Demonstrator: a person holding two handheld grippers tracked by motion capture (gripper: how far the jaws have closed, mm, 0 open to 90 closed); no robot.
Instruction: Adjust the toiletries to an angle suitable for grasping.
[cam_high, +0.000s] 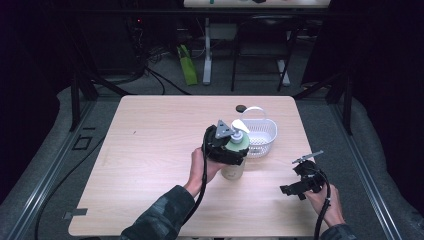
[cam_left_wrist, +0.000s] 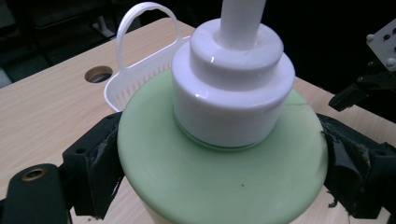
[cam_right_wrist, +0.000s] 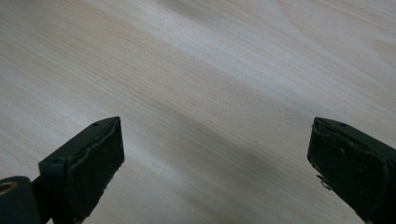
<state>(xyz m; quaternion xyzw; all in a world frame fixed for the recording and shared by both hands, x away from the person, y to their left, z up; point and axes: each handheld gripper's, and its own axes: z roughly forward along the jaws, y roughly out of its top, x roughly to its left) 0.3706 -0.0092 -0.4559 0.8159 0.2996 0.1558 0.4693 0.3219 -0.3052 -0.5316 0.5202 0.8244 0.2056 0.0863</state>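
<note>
Your left gripper (cam_high: 231, 148) sits just right of the table's (cam_high: 150, 150) middle, and its fingers (cam_left_wrist: 95, 163) are pinching the pump bottle (cam_high: 235, 160) from both sides. In the left gripper view the black pads press against the pale green shoulder of the bottle, one at 9 o'clock and one at 3 o'clock of it, with the white collar and pump stem rising from the green top. In the high view the bottle stands upright with its white pump head pointing toward 12 o'clock, and whether its base touches the table I cannot tell.

The white basket (cam_high: 260, 134) lies just beside the bottle at its 1 o'clock, close enough that the two may touch; its looped handle (cam_left_wrist: 140, 32) stands up at the far side. A small dark round hole (cam_high: 241, 107) in the table lies near the basket at its 11 o'clock.

Your right gripper (cam_high: 299, 186) is well apart from the bottle, at its 4 o'clock, near the table's right front corner. Its fingers (cam_right_wrist: 88, 163) are spread wide with nothing between them, and the right gripper view shows bare pale wood grain beneath them. Your right hand (cam_high: 327, 205) holds it from the near side, cable trailing toward you.
</note>
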